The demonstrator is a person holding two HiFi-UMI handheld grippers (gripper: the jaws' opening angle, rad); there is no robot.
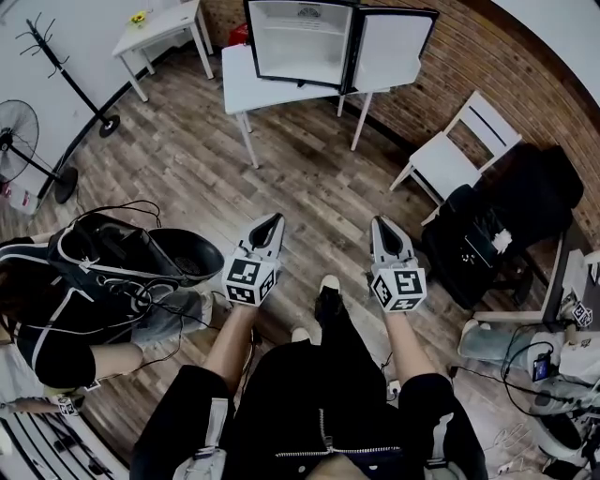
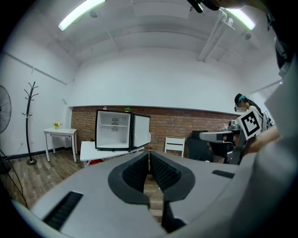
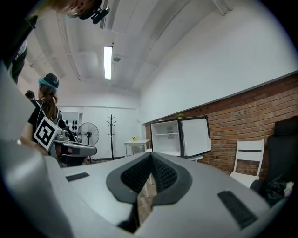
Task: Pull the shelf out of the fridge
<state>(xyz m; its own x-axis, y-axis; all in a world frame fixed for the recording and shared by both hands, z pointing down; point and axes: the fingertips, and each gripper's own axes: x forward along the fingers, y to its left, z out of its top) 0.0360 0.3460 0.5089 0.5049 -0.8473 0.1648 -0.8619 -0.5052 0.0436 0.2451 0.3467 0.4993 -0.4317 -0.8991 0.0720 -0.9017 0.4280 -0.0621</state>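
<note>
Pointing across the wooden plank floor toward the small black-cased fridge, the grey left gripper has its ribbed black jaws pressed together with nothing between them. The grey right gripper, just beside it, is closed and empty in the same way. Both are held well short of the fridge, out over the person's black-clad legs.

The fridge stands on a low white rectangular table with its white-lined door swung wide open on its right side in the head view. Inside the fridge, the thin pale shelf lies level across the upper part of the white interior, fully seated. A red brick wall runs behind the fridge. A white slatted chair sits to the fridge's right, against that wall. Left of the fridge is a small white side table, and farther left a black coat stand and a black pedestal fan.
</note>
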